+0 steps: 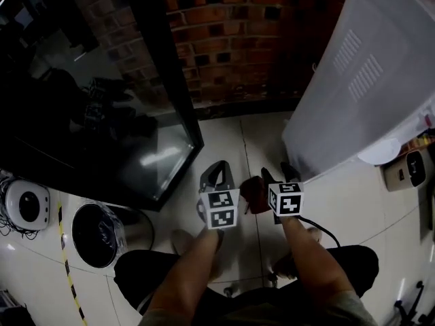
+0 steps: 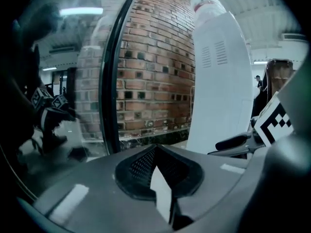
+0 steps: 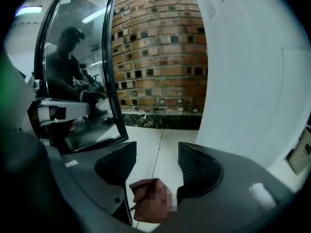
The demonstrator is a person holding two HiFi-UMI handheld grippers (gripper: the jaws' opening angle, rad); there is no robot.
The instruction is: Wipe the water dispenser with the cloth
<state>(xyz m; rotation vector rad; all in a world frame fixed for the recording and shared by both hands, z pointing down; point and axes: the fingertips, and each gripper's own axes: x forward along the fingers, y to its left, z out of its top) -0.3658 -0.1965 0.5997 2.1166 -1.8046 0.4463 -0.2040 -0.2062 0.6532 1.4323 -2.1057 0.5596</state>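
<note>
The water dispenser [image 1: 360,80] was a single tall white cabinet with smooth, plain panels. It showed two small slotted vent grilles side by side high on the panel facing the person. In the left gripper view, one clear bottle [image 2: 206,4] with a red band sat on top of it. It stood on the pale tiled floor [image 1: 231,141] at that floor's far right, close against the brick wall [image 1: 238,39].

One cloth [image 1: 255,194] was visible, small, crumpled and reddish-brown, between the two grippers. In the right gripper view it lay low at the root of the jaws, partly blurred over [image 3: 143,191].

The right gripper [image 1: 279,174] had its jaws spread wide, with bare floor showing between them [image 3: 157,149]. The pads did not press on the cloth. The left gripper [image 1: 217,166] had its jaws brought together at the tips [image 2: 154,149] with nothing between them.

One glass door [image 1: 136,134] in a black frame leaned at the floor's far left. One round black bin [image 1: 109,233] stood near the floor's near left edge.
</note>
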